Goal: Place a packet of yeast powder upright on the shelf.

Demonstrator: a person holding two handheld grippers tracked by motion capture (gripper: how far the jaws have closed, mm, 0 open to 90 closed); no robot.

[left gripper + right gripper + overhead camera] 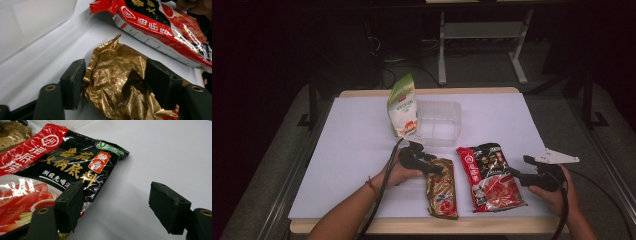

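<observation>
Gold foil packet [117,82]: crinkled, lying flat on the white tabletop [352,145] near the front edge, long axis running away from the person. Left tool [432,167]: set over the packet's far end, its two black jaws astride the foil, one at each side; one pad sits right against the crumpled edge, the other close beside the foil, and whether either truly presses I cannot tell, so I count it as not yet clenched. Red-and-black sauce packet [489,176]: lying flat just beside the gold one, to its right, slightly angled, printed face up with a picture of tomatoes. Right tool [515,173]: held low at the right edge of the red-and-black packet, jaws parted, one above the packet's corner and the other over bare tabletop, grasping nothing. Clear plastic tray [439,124]: farther back at the middle of the tabletop. Green-and-white pouch [403,106]: standing upright against the tray's left side, touching it. Metal frame legs [442,45]: on the floor beyond the tabletop.
</observation>
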